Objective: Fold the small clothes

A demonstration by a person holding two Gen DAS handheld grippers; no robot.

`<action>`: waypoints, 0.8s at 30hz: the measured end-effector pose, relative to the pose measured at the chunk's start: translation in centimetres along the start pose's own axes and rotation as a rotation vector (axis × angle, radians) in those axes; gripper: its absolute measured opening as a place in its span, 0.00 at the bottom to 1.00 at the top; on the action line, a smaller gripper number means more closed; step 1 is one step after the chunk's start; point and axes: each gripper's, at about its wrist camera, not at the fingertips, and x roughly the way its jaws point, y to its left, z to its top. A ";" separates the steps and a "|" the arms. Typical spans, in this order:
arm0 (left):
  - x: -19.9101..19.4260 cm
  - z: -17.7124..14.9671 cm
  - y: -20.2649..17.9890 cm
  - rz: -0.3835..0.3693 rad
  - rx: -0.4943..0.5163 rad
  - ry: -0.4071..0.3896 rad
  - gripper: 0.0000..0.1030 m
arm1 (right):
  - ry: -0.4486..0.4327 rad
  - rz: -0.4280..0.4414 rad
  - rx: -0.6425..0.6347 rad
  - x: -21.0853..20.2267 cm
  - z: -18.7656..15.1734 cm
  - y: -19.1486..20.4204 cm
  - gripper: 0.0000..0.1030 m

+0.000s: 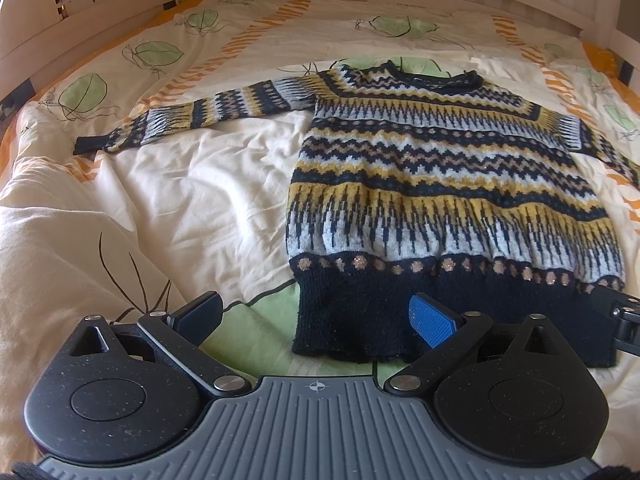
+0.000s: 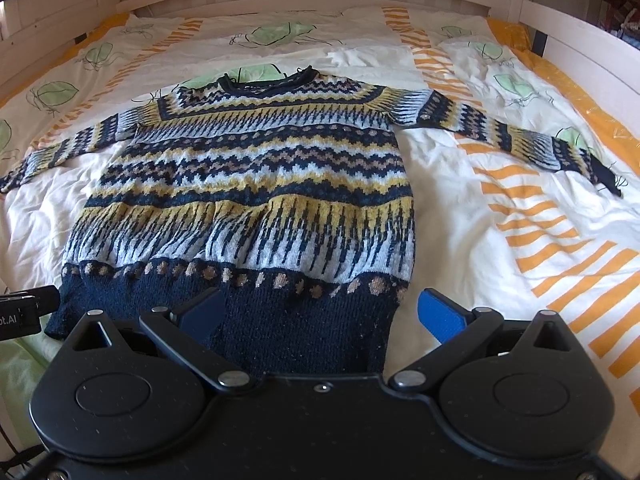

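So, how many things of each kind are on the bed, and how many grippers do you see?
Sweaters: 1, patterned knit sweater, spread flat on the duvet
Duvets: 1
Grippers: 2, left gripper and right gripper, jaws open
Total: 4

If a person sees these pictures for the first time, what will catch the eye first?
First, the patterned knit sweater, lying flat in the middle of the bed, both sleeves spread outwards. Next, the cream duvet under it, with green leaves and orange stripes. Both tongs, left and right, are open at the dark hem.
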 end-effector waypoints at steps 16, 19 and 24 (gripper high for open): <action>0.0 0.1 -0.2 -0.003 -0.001 0.002 0.98 | 0.003 -0.012 0.001 0.1 0.0 0.3 0.99; 0.0 0.0 -0.2 -0.005 -0.001 0.004 0.98 | 0.007 -0.002 0.007 0.1 0.0 0.3 0.98; 0.1 0.0 -0.2 -0.011 -0.006 0.010 0.98 | 0.011 0.008 0.013 0.2 -0.1 0.3 0.95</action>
